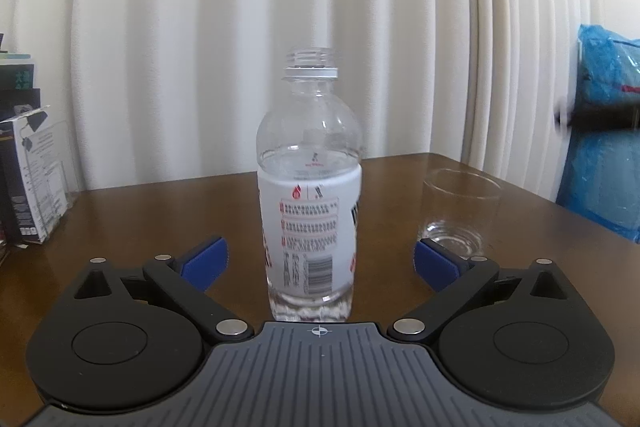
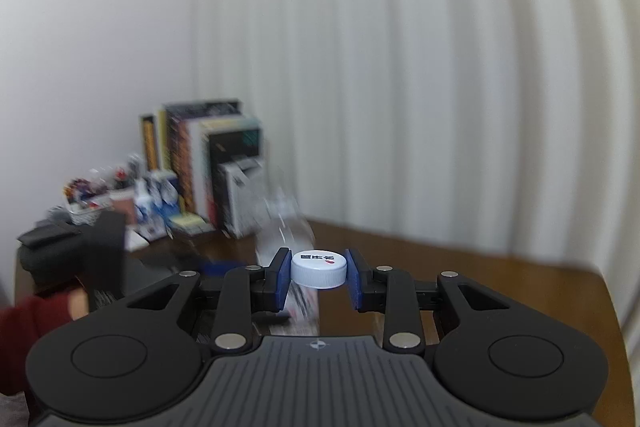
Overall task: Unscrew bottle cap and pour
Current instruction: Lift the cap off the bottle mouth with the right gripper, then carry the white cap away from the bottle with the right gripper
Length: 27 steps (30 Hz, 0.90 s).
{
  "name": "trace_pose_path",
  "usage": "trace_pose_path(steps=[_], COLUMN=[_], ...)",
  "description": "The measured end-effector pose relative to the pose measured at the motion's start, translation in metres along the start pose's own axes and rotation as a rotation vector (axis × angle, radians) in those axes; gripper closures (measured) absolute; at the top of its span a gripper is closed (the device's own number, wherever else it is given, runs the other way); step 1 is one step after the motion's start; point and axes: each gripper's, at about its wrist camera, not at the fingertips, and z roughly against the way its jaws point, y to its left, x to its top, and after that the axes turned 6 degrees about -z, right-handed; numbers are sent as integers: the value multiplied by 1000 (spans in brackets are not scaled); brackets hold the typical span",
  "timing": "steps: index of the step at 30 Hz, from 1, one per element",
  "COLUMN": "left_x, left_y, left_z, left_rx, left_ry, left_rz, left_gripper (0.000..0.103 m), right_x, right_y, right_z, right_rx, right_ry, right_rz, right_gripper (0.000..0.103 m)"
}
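Observation:
A clear water bottle with a white label stands upright on the brown table, its neck uncapped and water up to the label's top. My left gripper is open, its blue pads wide on either side of the bottle without touching it. An empty clear glass stands to the bottle's right. In the right wrist view my right gripper is shut on the white bottle cap and holds it above the table. The bottle shows blurred behind the cap.
Books and boxes stand at the table's left end by the wall, also in the left wrist view. A blue plastic bag sits beyond the right table edge. White curtains hang behind. The other gripper and a red sleeve show at left.

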Motion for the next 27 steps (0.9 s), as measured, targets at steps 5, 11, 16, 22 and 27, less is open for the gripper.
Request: trace_pose_path(steps=[5,11,16,22,27], left_x=[-1,2,1,-1,-3], left_y=[-5,-13,-18,-20,-20], left_z=[16,26,29,29,29], left_rx=[12,19,21,16,17], left_ry=[-1,-8,-5,3,7], left_rz=[-2,-16,-20,-25,-24], left_gripper=[2,2,2,2,2], right_x=[-41,-65,-71,-75,-78], right_y=[-16,-26,-25,-25,-27], right_z=[-8,-25,-35,-48,-54], right_rx=[-109,-215,-255,-262,-270], right_ry=[80,171,226,267,285], right_rz=[-67,-57,-20,-9,-9], right_gripper=[71,71,71,71,71])
